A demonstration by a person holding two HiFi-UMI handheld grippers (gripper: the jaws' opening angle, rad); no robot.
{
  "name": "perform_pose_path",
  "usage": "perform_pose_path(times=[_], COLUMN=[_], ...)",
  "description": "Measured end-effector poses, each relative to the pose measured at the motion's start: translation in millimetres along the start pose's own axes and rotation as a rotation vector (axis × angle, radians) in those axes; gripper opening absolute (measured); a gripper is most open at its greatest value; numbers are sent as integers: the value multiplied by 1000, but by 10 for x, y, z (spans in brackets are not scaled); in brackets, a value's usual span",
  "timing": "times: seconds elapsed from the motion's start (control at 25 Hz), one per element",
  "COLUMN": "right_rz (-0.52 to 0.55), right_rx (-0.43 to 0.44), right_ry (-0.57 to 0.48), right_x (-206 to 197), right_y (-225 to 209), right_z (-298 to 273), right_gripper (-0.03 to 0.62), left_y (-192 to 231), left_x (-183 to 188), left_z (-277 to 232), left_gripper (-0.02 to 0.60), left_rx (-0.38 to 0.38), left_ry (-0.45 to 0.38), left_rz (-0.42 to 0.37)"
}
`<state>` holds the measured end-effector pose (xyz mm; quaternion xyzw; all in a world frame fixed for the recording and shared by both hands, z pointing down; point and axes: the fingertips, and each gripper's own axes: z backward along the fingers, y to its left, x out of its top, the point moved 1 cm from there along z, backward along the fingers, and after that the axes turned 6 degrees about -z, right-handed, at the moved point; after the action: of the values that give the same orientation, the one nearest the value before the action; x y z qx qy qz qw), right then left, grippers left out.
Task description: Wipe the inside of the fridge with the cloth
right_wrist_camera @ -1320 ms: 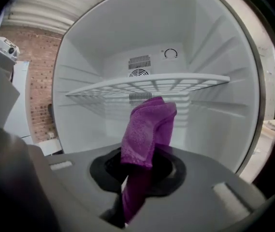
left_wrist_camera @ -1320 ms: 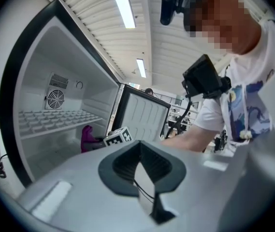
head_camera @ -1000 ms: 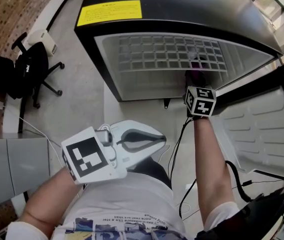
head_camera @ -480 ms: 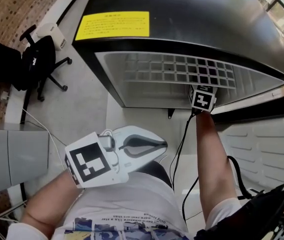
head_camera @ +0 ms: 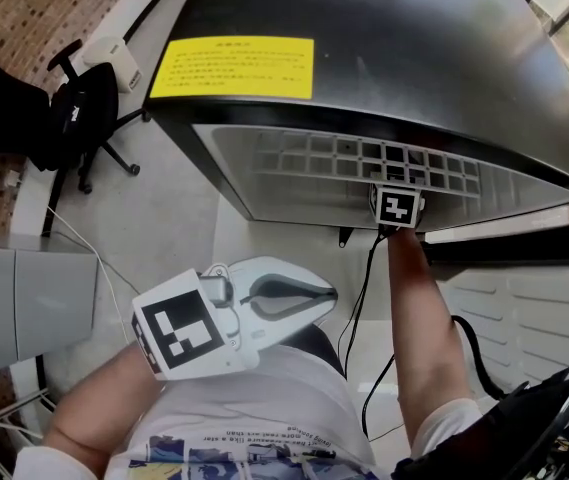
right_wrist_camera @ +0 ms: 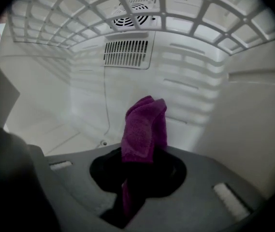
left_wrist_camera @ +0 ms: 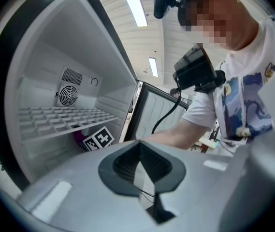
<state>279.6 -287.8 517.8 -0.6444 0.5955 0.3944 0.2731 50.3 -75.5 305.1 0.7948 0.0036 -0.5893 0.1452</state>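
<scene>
The black fridge (head_camera: 384, 38) stands open, its white inside (right_wrist_camera: 69, 105) lit. My right gripper (right_wrist_camera: 137, 166) is shut on a purple cloth (right_wrist_camera: 144, 127), which sticks up from the jaws under the white wire shelf (right_wrist_camera: 127, 13), a little short of the back wall. In the head view only its marker cube (head_camera: 397, 208) shows at the fridge mouth; the jaws are hidden inside. My left gripper (head_camera: 299, 293) hangs shut and empty outside the fridge, near the person's waist. In the left gripper view, the left gripper (left_wrist_camera: 139, 151) looks at the shelf (left_wrist_camera: 65, 116) and the cube (left_wrist_camera: 98, 139).
The fridge door (head_camera: 524, 308) stands open at the right. A black cable (head_camera: 359, 298) hangs from the right gripper. A black office chair (head_camera: 74, 118) and a grey cabinet (head_camera: 14, 298) are at the left. A vent (right_wrist_camera: 127, 52) and fan (right_wrist_camera: 137, 7) sit on the back wall.
My right gripper has gone deeper into the fridge, under the wire shelf, with the cloth in it. The left gripper has stayed where it was.
</scene>
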Motion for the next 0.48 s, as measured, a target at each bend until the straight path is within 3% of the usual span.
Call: perform_pose_path(times=[0.48], right_rz=[16], right_rx=[115], right_ry=[-18], right_x=[69], right_y=[536], right_z=[62], right_gripper=[54], left_y=[-24], left_x=[-29], left_z=[24], left_gripper=[5], left_rx=[-6], left_ry=[-14], left_rz=[15])
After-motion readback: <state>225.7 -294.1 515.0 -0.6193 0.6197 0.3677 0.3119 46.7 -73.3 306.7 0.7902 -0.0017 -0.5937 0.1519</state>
